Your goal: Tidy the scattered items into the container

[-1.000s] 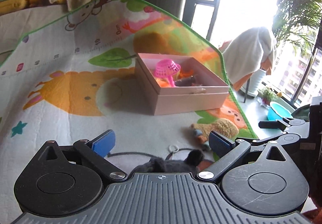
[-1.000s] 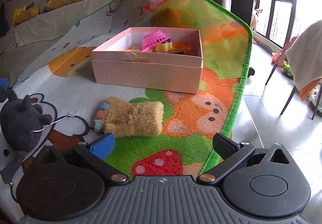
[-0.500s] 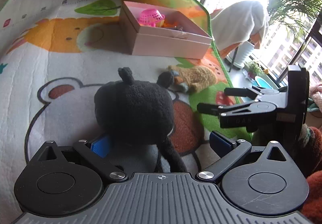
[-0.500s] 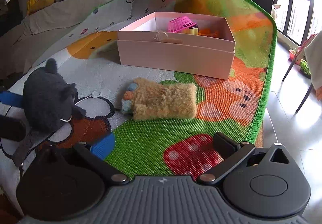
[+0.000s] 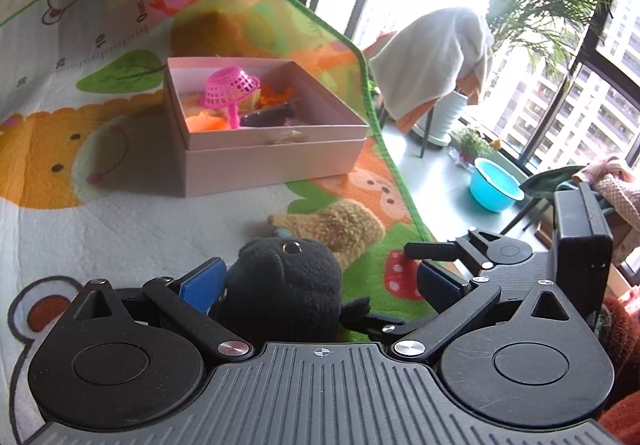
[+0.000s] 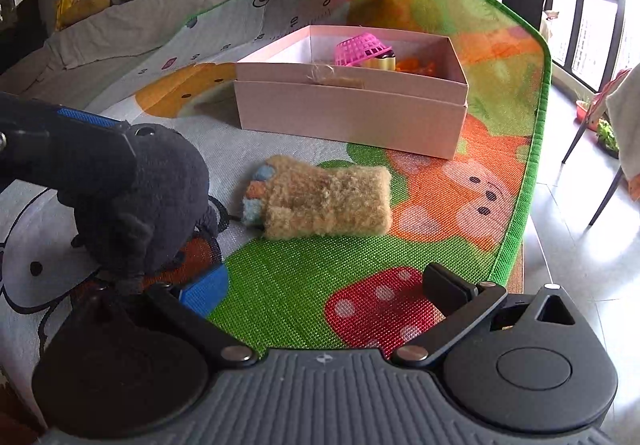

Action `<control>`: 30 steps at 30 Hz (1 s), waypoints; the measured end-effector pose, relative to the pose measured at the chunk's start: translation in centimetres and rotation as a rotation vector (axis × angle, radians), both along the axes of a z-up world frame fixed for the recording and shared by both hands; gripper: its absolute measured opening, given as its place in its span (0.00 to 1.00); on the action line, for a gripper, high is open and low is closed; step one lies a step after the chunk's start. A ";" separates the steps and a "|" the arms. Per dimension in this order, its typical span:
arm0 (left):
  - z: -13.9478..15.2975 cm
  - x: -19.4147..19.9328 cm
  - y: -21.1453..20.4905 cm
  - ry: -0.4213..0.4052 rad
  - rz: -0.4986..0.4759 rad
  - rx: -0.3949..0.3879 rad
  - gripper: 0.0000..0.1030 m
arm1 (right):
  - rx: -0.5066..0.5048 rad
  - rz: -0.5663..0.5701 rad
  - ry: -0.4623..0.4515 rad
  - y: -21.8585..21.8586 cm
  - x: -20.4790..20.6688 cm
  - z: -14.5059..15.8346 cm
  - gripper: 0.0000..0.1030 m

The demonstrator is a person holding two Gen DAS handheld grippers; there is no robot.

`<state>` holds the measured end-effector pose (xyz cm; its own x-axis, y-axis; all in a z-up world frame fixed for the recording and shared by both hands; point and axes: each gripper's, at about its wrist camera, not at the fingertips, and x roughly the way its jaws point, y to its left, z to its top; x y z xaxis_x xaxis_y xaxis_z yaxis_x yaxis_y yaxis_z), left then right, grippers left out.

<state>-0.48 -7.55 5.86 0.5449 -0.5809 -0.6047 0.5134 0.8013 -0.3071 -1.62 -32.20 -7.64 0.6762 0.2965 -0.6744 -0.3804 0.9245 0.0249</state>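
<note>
The left gripper (image 5: 320,281) has the black plush toy (image 5: 288,285) between its 2 fingers, though its grip is unclear. The right gripper (image 6: 324,289) gapes wide, empty. Both hang near the pink box (image 6: 352,113), the tan plush paw (image 6: 320,201) between.

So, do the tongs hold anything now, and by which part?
Nothing is clamped. The left tongs stand open around the black plush toy; the right tongs are open, empty.

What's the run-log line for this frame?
left gripper: around black plush | right gripper: open, empty | tan plush: on mat | pink box: open
</note>
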 end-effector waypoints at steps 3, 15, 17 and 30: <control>0.7 -0.3 0.1 0.004 -0.023 -0.038 1.00 | -0.001 0.000 -0.001 0.0 0.0 0.0 1.00; -2.1 -1.3 2.0 -0.024 0.102 0.221 1.00 | -0.025 0.015 -0.082 -0.7 -0.5 1.0 1.00; -2.5 -1.0 1.8 -0.043 0.119 0.235 1.00 | -0.056 0.031 -0.130 -0.9 -0.4 1.7 1.00; -3.0 1.7 1.3 -0.081 0.178 0.240 1.00 | -0.060 0.187 -0.034 0.3 4.7 2.2 0.72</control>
<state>1.20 -6.22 2.90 0.6770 -0.3183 -0.6636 0.3739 0.9254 -0.0623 3.08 -31.92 -5.45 0.6359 0.3794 -0.6721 -0.5457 0.8368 -0.0440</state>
